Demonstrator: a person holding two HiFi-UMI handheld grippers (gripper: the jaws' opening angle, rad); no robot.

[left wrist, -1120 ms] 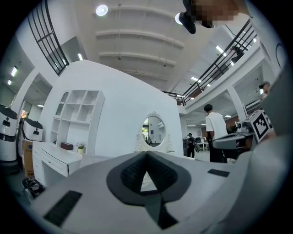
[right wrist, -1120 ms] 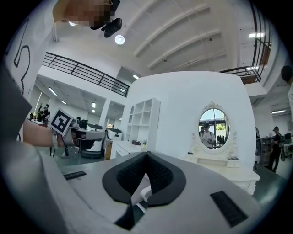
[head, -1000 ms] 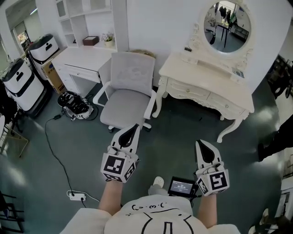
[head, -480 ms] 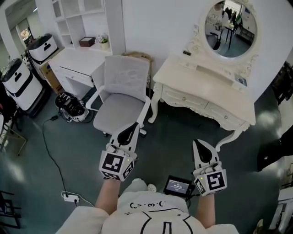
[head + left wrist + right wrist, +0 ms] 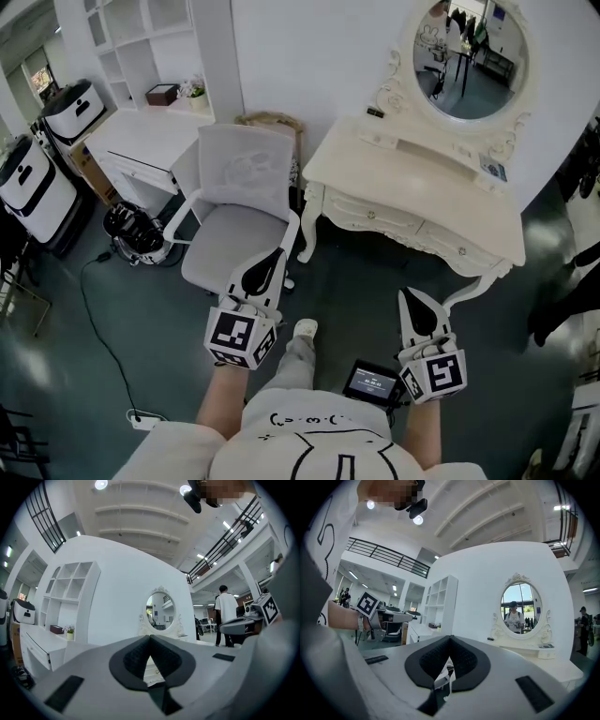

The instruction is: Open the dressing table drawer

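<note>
Facing the dressing table from well back, we see a grey office chair [image 5: 234, 211] at left. The left gripper [image 5: 278, 255] hangs near its seat front, jaws together on nothing. The dressing table [image 5: 412, 173] stands against the wall, its drawer [image 5: 370, 214] closed. Likely light, rigid wood that slides straight out; we'd pinch the small knob [image 5: 372, 215], which may be slippery. The right gripper [image 5: 406, 293] is likewise closed and empty.

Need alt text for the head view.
Looking down, a person holds a white left gripper and right gripper, jaws together and empty, short of a cream carved dressing table whose drawers are closed. An oval mirror tops the table; a grey office chair stands beside it, at the view's left.
</note>
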